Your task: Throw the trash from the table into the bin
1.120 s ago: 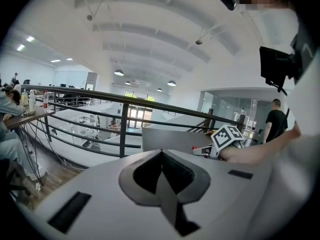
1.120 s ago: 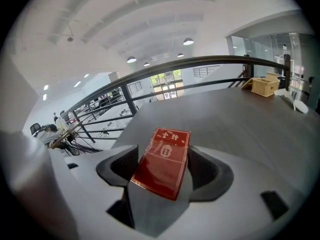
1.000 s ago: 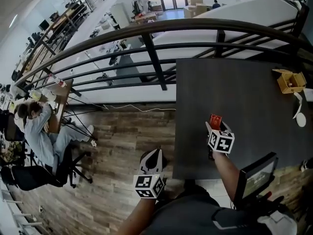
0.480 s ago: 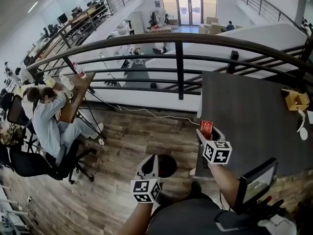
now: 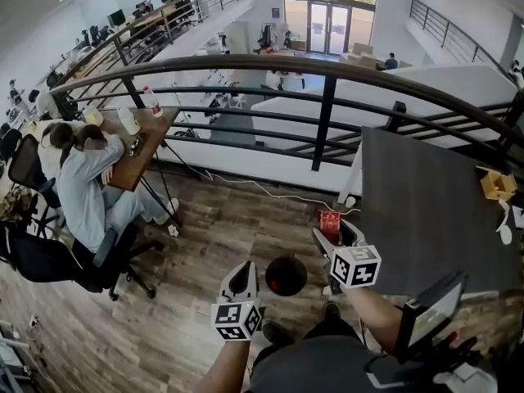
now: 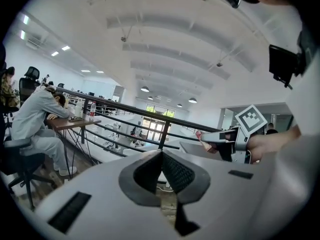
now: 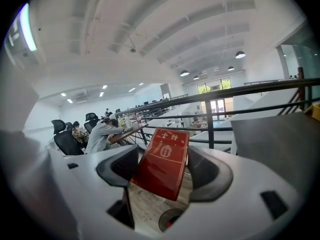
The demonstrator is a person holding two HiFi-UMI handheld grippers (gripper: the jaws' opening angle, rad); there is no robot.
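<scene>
A red box (image 5: pixel 330 222) stands between the jaws of my right gripper (image 5: pixel 332 234), which is shut on it just past the left edge of the dark table (image 5: pixel 434 211). In the right gripper view the red box (image 7: pixel 164 160) fills the gap of the right gripper (image 7: pixel 162 170), tilted, with the bin (image 7: pixel 171 220) low beneath it. The round black bin (image 5: pixel 286 275) stands on the wooden floor, something red inside, between the two grippers. My left gripper (image 5: pixel 240 278) is shut and empty, left of the bin. In the left gripper view the left gripper (image 6: pixel 161 156) has its pads together.
A black railing (image 5: pixel 327 97) runs behind the table. A small cardboard box (image 5: pixel 497 185) and white scraps (image 5: pixel 503 219) lie at the table's far right. A person (image 5: pixel 82 182) leans on a desk at left, beside an office chair (image 5: pixel 49 264). A screen (image 5: pixel 430 305) sits near my right arm.
My right gripper has carried the red box left off the table to beside the bin. The left gripper moved left too, and the bin now shows between them.
</scene>
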